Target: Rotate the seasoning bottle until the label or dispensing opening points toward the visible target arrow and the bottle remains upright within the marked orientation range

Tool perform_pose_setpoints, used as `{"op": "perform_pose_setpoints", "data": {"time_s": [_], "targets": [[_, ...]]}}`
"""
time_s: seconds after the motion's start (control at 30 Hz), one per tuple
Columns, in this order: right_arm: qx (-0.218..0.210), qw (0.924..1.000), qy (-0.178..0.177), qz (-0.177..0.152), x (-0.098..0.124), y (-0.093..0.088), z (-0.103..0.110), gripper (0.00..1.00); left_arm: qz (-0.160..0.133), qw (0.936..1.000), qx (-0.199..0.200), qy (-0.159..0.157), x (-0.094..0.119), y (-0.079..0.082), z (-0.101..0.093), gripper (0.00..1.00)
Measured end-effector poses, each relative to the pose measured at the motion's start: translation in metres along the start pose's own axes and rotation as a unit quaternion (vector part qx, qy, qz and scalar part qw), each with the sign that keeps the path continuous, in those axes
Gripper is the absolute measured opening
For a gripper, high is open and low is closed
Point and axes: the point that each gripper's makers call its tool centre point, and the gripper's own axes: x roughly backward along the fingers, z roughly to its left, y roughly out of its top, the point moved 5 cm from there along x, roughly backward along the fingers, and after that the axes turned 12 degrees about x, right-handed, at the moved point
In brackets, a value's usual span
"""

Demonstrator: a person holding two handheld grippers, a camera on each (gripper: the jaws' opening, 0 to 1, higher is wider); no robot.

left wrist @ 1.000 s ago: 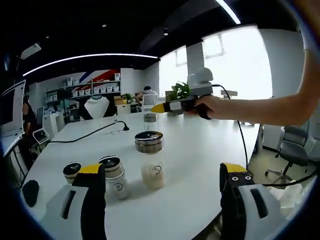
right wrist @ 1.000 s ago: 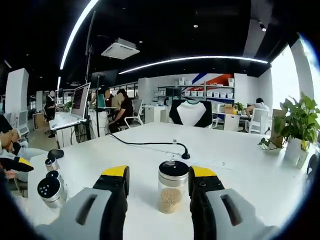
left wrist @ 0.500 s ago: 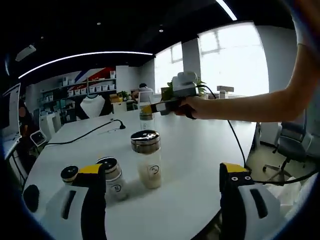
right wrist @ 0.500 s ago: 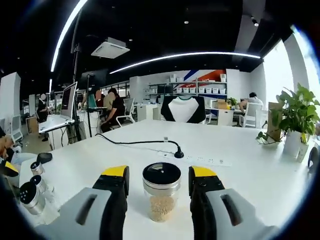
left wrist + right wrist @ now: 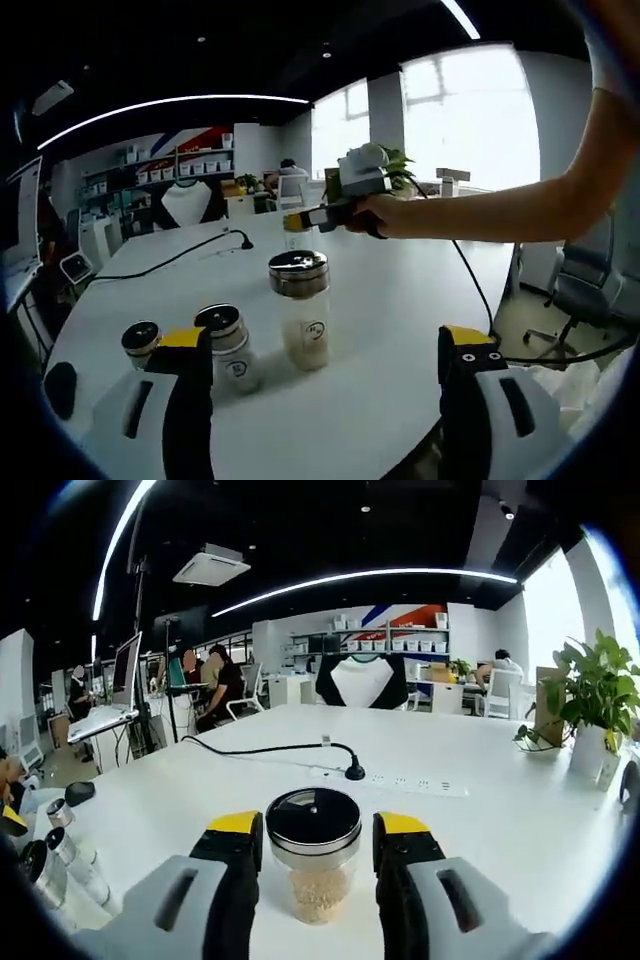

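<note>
Right tongs hug the upright seasoning bottle, contact unclear; left tongs gape apart, rotation apparently undone.

Daylight floods through the window in the left gripper view — it is blown out to near white, with no detail behind the glass; the ceiling above stays very dark, cut by a thin, bright light strip. The white table is evenly lit and faintly glossy; the jars cast soft, short shadows on it. In the right gripper view another curved strip glows overhead — straight lines bow strongly toward the edges; the far room is soft, and both pictures are mildly blurred.
</note>
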Motion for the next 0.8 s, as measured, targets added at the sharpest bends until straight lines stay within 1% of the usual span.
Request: {"op": "perform_pose_setpoints", "data": {"time_s": [0.2,0.27,0.4,0.6,0.63,0.67,0.73,0.8], "targets": [[-0.002,1.0,-0.002,0.005,-0.004,0.0,0.002,0.39,0.001,1.0,-0.004,0.004,0.001,0.003,0.003,0.98],[-0.003,1.0,-0.004,0.005,-0.005,0.0,0.002,0.37,0.003,1.0,-0.002,0.006,0.002,0.002,0.005,0.98],[0.003,0.9999,-0.007,0.009,-0.007,0.0,0.001,0.36,0.006,0.9999,0.002,0.008,0.003,0.0,0.005,0.98],[0.009,0.9995,-0.021,0.02,-0.002,0.002,0.001,0.36,0.003,1.0,0.006,0.007,0.003,0.002,0.005,0.97],[0.0,0.9994,-0.027,0.019,0.0,0.003,-0.001,0.36,0.001,1.0,0.006,0.007,0.003,0.003,0.004,0.97],[-0.001,0.9995,-0.027,0.017,0.001,0.004,-0.001,0.36,0.0,1.0,0.005,0.007,0.004,0.004,0.004,0.97],[-0.024,0.9993,-0.027,0.007,0.004,0.008,-0.004,0.36,-0.002,1.0,0.005,0.007,0.003,0.006,0.004,0.97],[-0.028,0.9993,-0.026,-0.001,0.009,0.013,-0.006,0.36,-0.002,1.0,0.003,0.006,0.003,0.006,0.004,0.97]]}}
